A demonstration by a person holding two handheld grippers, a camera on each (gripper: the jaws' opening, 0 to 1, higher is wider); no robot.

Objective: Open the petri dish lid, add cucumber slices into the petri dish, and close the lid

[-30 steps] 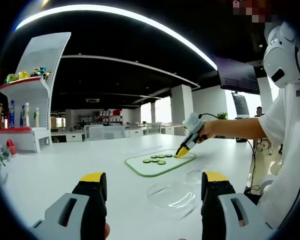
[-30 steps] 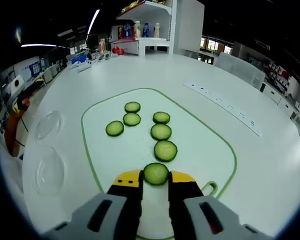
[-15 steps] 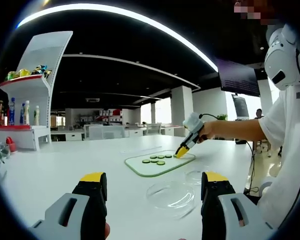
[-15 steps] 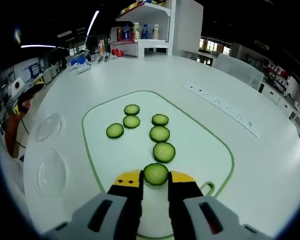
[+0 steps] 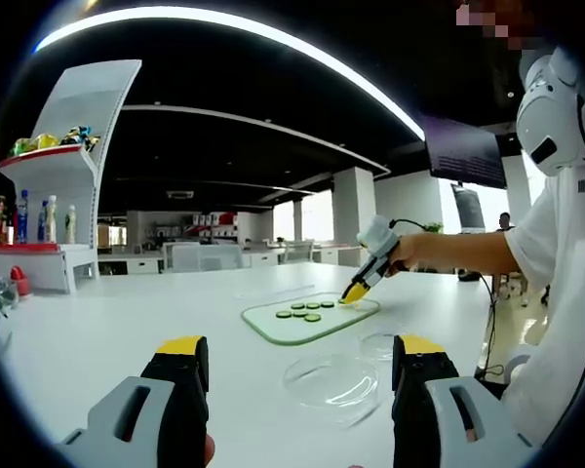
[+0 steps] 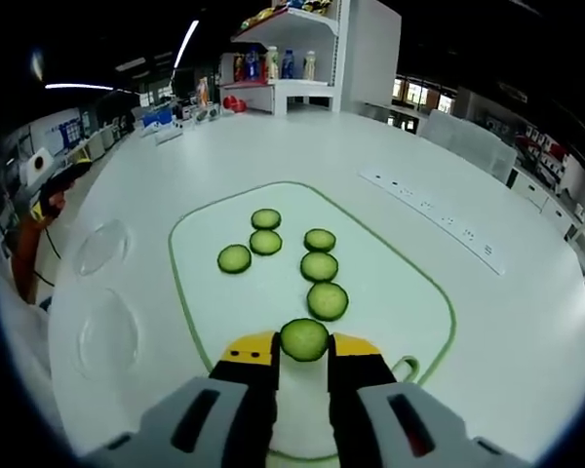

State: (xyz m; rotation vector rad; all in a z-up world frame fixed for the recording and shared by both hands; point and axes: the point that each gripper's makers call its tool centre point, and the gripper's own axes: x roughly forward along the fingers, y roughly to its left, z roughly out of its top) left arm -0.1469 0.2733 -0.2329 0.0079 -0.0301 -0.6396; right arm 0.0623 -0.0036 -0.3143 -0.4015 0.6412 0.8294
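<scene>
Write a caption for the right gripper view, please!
Right gripper pinches a cucumber slice above the cutting board.

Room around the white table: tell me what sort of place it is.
Probably an open-plan showroom or demo lab: a long white table, a display shelf holding bottles, and curved ceiling light strips.

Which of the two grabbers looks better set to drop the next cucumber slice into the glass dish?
The right gripper, probably: its jaws are already shut on a cucumber slice above the cutting board. The left gripper is open and holds nothing, pointing toward the open petri dish.
</scene>
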